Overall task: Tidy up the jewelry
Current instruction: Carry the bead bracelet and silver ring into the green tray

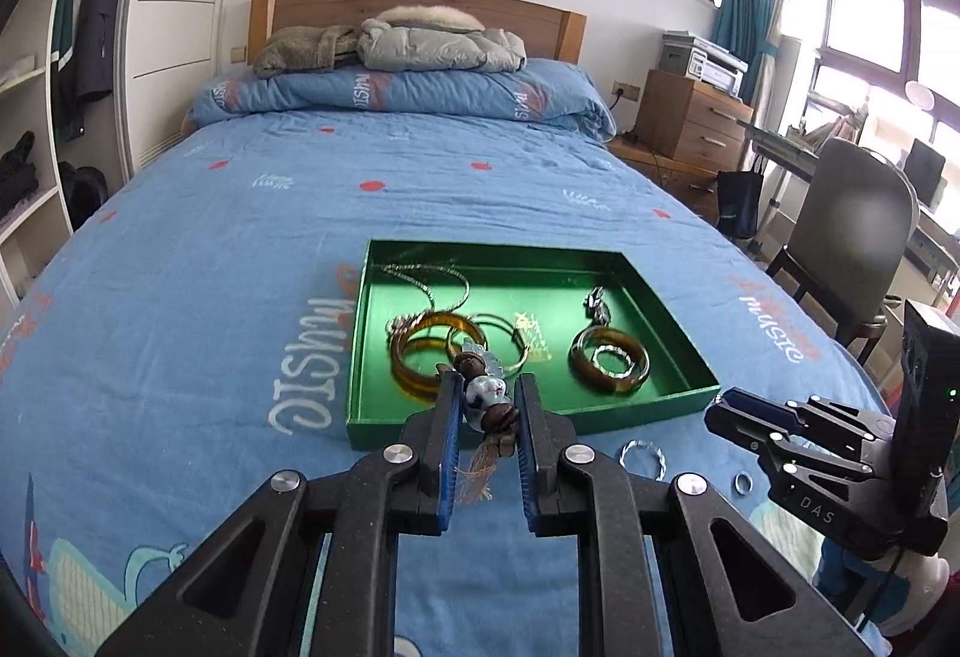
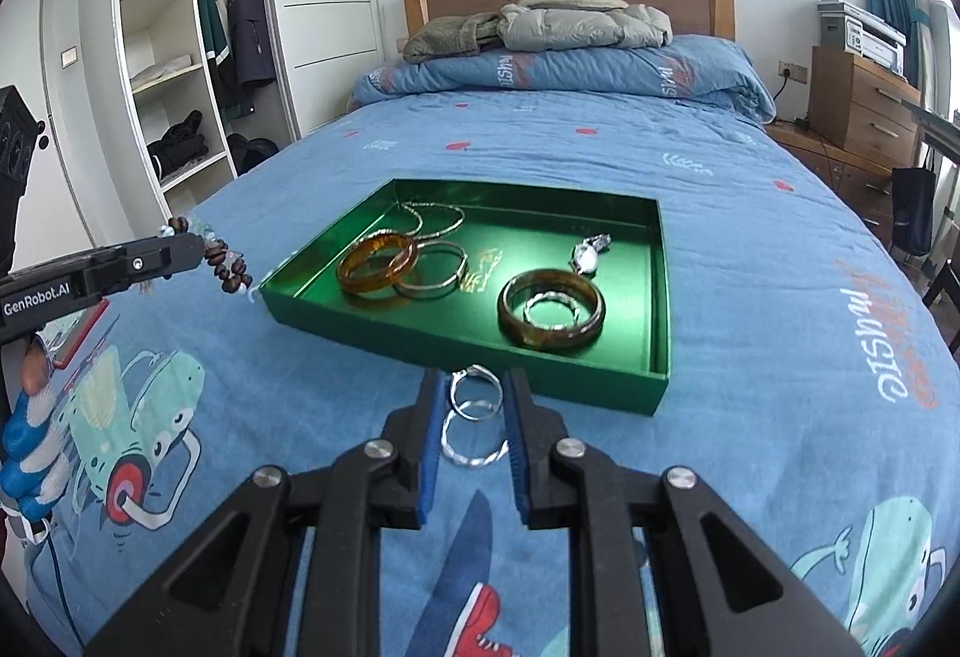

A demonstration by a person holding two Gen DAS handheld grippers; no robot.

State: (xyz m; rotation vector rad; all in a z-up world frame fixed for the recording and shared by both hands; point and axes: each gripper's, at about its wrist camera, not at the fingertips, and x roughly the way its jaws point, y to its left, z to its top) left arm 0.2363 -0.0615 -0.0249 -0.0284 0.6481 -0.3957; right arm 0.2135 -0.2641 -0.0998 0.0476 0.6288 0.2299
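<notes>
Two grippers work near the green tray [image 2: 657, 297] on the bed. The left gripper [image 1: 487, 393] is closed on a beaded bracelet [image 1: 487, 398] with a blue-and-white porcelain bead, dark wooden beads and a small tassel, and holds it just above the tray's near edge. This bracelet looks light and limp (the beads hang on a cord), so it probably swings and drapes; the porcelain bead seems fragile and smooth, so a gentle grip on the wooden beads is safer. The right gripper [image 2: 475, 400] stands open, holding nothing, with its jaws on either side of a thin silver ring [image 2: 476, 400] that lies just in front of the tray. A twisted silver bangle [image 2: 471, 446] lies beside it, further from the tray. Both look hard and slippery, best pinched across the band.
</notes>
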